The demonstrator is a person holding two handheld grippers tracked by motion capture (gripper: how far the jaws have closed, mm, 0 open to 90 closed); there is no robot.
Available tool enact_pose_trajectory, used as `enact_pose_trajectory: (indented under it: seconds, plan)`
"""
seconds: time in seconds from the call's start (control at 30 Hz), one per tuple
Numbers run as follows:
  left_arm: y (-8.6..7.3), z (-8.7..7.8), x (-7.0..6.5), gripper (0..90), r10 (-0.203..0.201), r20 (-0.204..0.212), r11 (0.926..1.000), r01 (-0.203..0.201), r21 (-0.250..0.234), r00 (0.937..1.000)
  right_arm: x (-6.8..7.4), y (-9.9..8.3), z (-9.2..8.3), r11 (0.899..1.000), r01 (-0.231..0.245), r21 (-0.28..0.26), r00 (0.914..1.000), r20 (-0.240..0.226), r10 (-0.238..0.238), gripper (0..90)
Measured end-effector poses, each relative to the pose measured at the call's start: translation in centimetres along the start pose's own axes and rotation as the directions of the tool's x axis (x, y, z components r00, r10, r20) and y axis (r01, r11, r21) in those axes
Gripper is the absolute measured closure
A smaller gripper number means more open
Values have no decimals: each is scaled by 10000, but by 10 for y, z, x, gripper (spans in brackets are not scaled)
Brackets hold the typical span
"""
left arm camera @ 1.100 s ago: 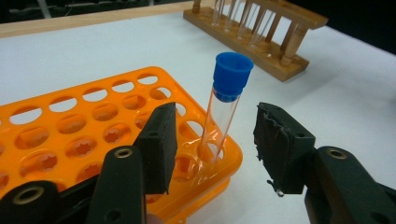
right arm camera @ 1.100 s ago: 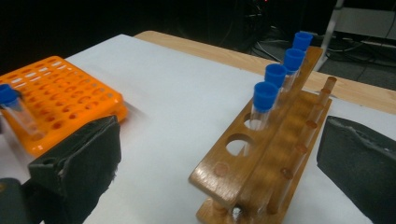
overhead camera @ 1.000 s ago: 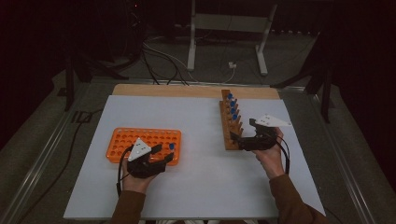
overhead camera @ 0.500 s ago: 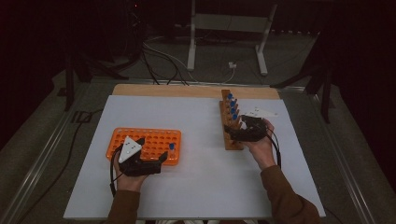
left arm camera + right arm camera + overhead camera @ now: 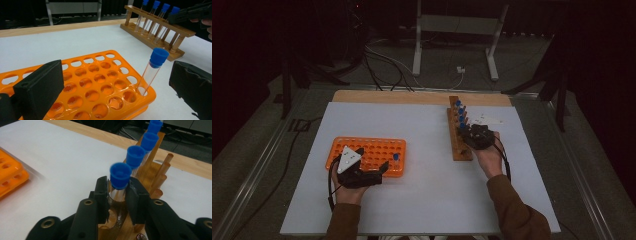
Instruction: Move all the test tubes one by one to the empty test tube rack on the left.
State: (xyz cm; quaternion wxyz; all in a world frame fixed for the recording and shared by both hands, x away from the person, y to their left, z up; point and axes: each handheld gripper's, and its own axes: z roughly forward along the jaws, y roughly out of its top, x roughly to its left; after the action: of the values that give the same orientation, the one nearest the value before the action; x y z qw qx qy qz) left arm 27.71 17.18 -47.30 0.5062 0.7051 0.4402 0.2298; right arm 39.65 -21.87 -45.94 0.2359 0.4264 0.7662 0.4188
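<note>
One capped tube [image 5: 152, 72] stands tilted in the near right corner hole of the orange rack [image 5: 82, 85], between the spread jaws of the left gripper [image 5: 371, 171], whose jaws have just been opening; a careless withdrawal could knock it over. Rightward, the white table [image 5: 422, 200] offers ample open room. At the wooden rack [image 5: 147, 170], the right gripper [image 5: 118, 192], jaws just closing, pinches the nearest blue-capped tube [image 5: 120, 178]; an angled pull could jam it against the hole or strike neighbouring tubes [image 5: 142, 147].
</note>
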Motion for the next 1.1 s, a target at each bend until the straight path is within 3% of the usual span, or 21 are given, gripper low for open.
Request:
enact_pose_trajectory:
  seconds: [0.43, 0.73, 1.1]
  plan:
    - [-2, 2, 0, 8, -18, -40, 9999, 19, 100, 10000, 0, 1, 1, 9995, -174, -276, 9998, 66, 176, 769]
    - [-4, 5, 0, 8, -39, -39, 9998, 39, 183, 10000, -2, 8, -14, 9966, -214, -795, 9997, 51, 219, 770]
    - [-4, 6, 0, 9, -126, 63, 9996, 124, 248, 9999, 0, 30, -38, 9915, 171, -1293, 9998, -25, -176, 770]
